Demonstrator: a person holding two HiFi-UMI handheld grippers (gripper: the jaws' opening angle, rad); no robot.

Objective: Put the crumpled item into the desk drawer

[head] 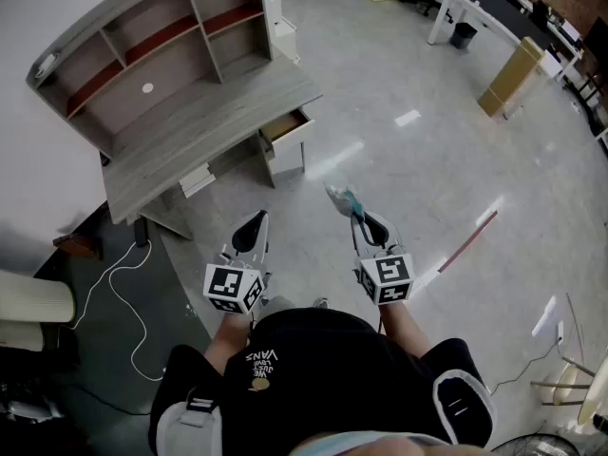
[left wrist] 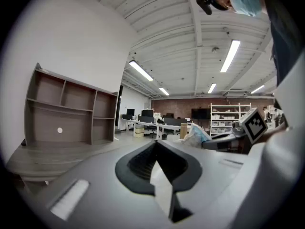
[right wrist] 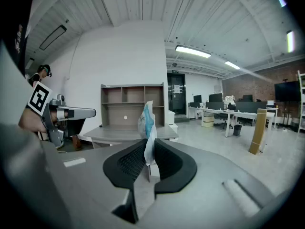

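One desk drawer (head: 285,126) stands open; I cannot make out its contents. My right gripper (right wrist: 148,152) clamps the crumpled white-blue item (right wrist: 147,120); my left gripper (left wrist: 157,159) is closed, empty.

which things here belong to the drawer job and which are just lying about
Job: crumpled item, pinched in the right gripper; open desk drawer; desk.
Lying about: tall cardboard box; white cable on the floor; red-and-white stick; black bin.
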